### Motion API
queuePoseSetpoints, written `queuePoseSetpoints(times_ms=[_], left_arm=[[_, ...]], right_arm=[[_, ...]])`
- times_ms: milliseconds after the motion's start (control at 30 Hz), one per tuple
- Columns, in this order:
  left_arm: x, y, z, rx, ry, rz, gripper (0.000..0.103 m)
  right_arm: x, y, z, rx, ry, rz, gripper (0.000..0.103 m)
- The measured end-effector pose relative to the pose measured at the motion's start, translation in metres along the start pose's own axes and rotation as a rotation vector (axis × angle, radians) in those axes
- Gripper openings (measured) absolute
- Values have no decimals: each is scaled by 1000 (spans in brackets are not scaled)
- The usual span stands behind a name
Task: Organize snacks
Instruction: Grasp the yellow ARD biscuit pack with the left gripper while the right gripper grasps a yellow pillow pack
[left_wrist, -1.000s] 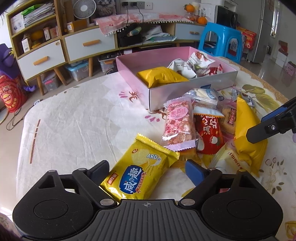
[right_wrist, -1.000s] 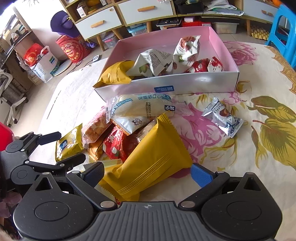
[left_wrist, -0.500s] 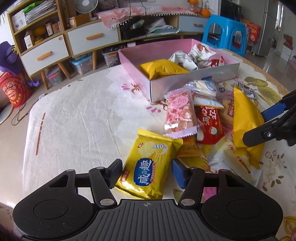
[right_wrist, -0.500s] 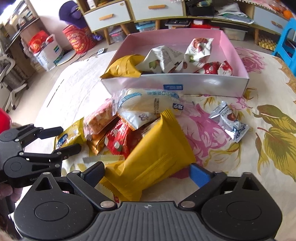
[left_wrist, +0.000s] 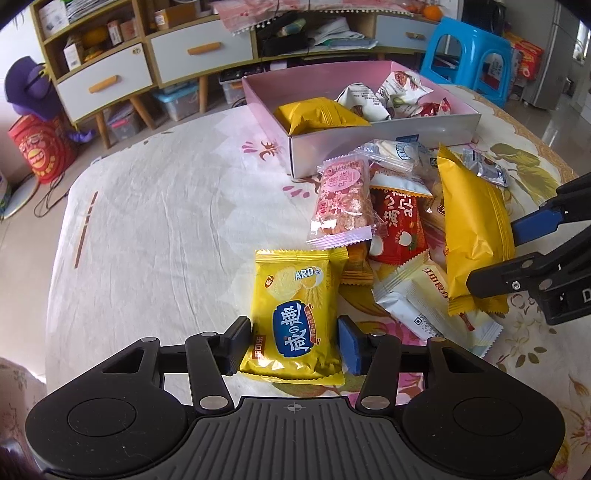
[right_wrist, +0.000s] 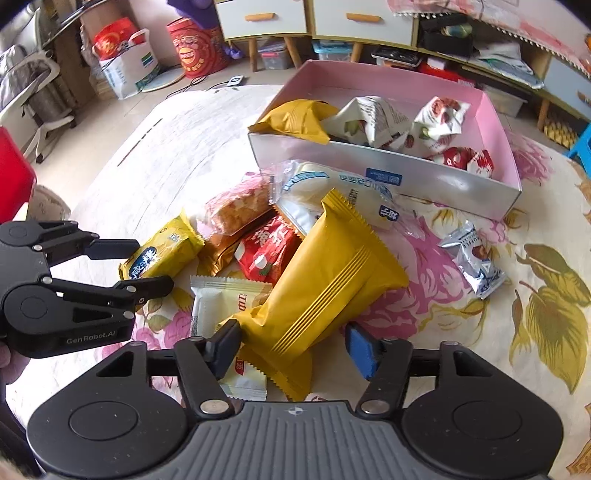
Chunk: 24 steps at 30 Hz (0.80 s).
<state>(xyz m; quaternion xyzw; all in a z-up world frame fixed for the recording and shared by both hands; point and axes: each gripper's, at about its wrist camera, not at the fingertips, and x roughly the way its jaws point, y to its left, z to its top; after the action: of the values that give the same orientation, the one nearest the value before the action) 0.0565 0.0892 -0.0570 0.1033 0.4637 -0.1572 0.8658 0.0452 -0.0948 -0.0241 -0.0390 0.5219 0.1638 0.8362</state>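
A pink box (left_wrist: 384, 142) (right_wrist: 384, 173) at the table's far side holds several snack packs. More packs lie in a pile in front of it. My left gripper (left_wrist: 293, 345) is shut on the near end of a yellow cracker pack with blue lettering (left_wrist: 295, 314); the pack also shows in the right wrist view (right_wrist: 162, 251). My right gripper (right_wrist: 293, 349) is partly closed around the tail of a plain yellow-orange pack (right_wrist: 325, 277) (left_wrist: 472, 225), its left finger touching it and its right finger apart from it.
The pile holds a pink rice-cracker pack (left_wrist: 343, 199), a red pack (left_wrist: 399, 225), a white pack (left_wrist: 432, 306) and a clear bun pack (right_wrist: 332, 188). A silver pack (right_wrist: 472, 258) lies apart to the right. Cabinets and a blue stool (left_wrist: 469, 51) stand beyond the table.
My left gripper has closed from wide open onto the yellow cracker pack. My right gripper has narrowed around the yellow-orange pack and moved closer over it.
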Motion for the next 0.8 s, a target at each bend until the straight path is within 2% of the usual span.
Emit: queuePoseSetpoints(times_ms=[367, 567, 600, 667, 767, 800], left_arm=[[-2, -4, -1, 11, 11, -30, 49], [5, -2, -1, 17, -6, -17, 54], [7, -2, -1, 13, -6, -11, 54], [10, 1, -2, -9, -14, -8, 54], [11, 5, -1, -51, -18, -11, 52], [11, 6, -1, -59, -19, -5, 51]], right_arm=[[1, 9, -2, -80, 26, -47, 47], [11, -1, -1, -41, 55, -17, 47], [12, -3, -1, -29, 57, -9, 46], [12, -7, 0, -7, 54, 11, 36], [12, -10, 1, 14, 57, 40, 33], [12, -11, 0, 17, 56, 48, 30]])
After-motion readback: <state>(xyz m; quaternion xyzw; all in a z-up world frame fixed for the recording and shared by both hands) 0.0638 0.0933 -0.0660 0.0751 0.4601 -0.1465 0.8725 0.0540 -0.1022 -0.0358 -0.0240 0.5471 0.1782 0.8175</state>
